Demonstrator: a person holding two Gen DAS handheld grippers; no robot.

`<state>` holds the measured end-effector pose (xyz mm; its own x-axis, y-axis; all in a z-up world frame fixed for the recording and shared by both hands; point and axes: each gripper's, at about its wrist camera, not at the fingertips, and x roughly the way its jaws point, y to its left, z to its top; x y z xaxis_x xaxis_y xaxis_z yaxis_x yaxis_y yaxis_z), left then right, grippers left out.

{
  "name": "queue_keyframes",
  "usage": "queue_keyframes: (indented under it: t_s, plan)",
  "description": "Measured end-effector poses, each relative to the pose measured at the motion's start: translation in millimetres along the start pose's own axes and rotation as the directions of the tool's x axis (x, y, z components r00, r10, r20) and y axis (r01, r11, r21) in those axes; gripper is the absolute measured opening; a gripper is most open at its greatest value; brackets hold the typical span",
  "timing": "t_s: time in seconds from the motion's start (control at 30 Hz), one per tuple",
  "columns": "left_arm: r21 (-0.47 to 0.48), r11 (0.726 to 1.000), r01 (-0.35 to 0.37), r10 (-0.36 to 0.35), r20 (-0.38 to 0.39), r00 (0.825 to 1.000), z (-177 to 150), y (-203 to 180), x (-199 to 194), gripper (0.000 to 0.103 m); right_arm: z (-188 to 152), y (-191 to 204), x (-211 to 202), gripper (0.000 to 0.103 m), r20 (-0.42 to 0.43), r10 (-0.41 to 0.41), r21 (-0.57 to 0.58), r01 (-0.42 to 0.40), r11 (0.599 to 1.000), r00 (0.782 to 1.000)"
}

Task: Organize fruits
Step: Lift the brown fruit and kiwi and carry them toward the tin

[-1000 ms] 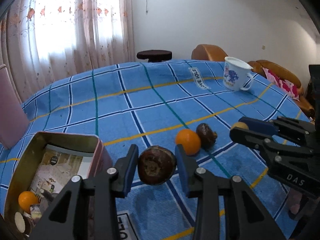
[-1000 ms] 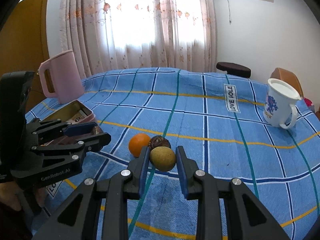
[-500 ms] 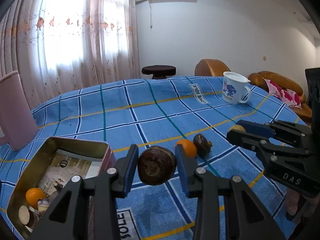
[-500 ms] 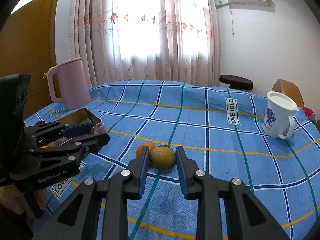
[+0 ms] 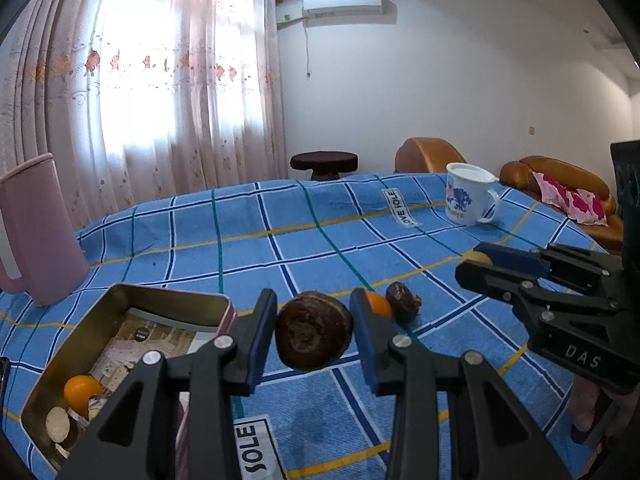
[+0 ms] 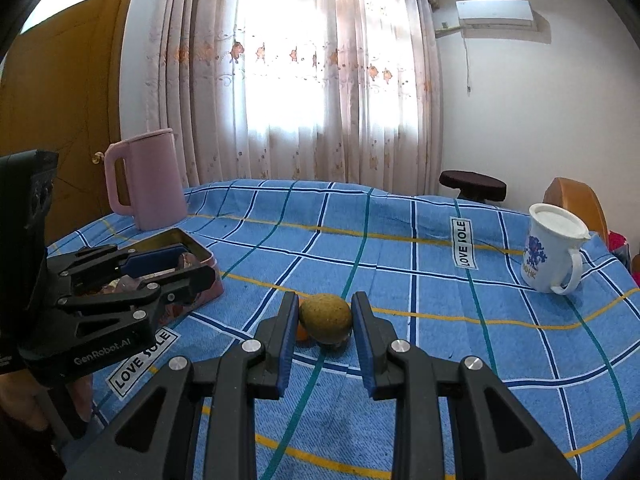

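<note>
Both tongs raised since a second ago, each with its fruit carried clear of the cloth; more wall and curtain in view, less counter. Left tongs point(image 5: 314, 330) clamped on a dark brown round fruit point(image 5: 314, 330), held in the air just right of the open metal tin point(image 5: 132, 300). Inside the tin: a small orange fruit point(image 5: 80, 392), pale round pieces beside it, printed paper lining the bottom. Right tongs point(image 6: 325, 320) clamped on a yellow-green fruit point(image 6: 326, 318), held above the blue checked tablecloth point(image 6: 440, 300) covering the counter. Remaining on the cloth, between the two tongs: an orange point(image 5: 378, 305) and a second dark brown fruit point(image 5: 402, 307), just beside each other, touching or nearly so. In the right wrist view both mostly hidden behind the held fruit. Pink jug point(image 6: 146, 178) upright at the far left edge of the counter, behind the tin. White mug with blue print point(image 6: 554, 254) upright at the far right, well apart from the fruit. Stool, brown sofa and wall air conditioner noted beyond the counter.
</note>
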<state>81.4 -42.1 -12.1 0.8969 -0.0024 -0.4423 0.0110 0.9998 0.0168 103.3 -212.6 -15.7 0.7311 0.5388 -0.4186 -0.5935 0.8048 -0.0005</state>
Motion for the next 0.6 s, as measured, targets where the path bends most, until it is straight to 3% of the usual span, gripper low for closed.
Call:
queue_keyframes:
  t_s: [0.33, 0.6]
  plan:
    - [-0.003, 1.000, -0.008, 0.008, 0.036, 0.999, -2, 1, -9, 0.039, 0, 3, -12, 0.029, 0.063, -0.008, -0.019, 0.009, 1.000, 0.998]
    - [-0.010, 1.000, -0.002, 0.002, 0.042, 0.999, -4, 3, -14, 0.039, 1, 6, -12, 0.029, 0.063, -0.018, -0.035, 0.020, 0.999, 0.998]
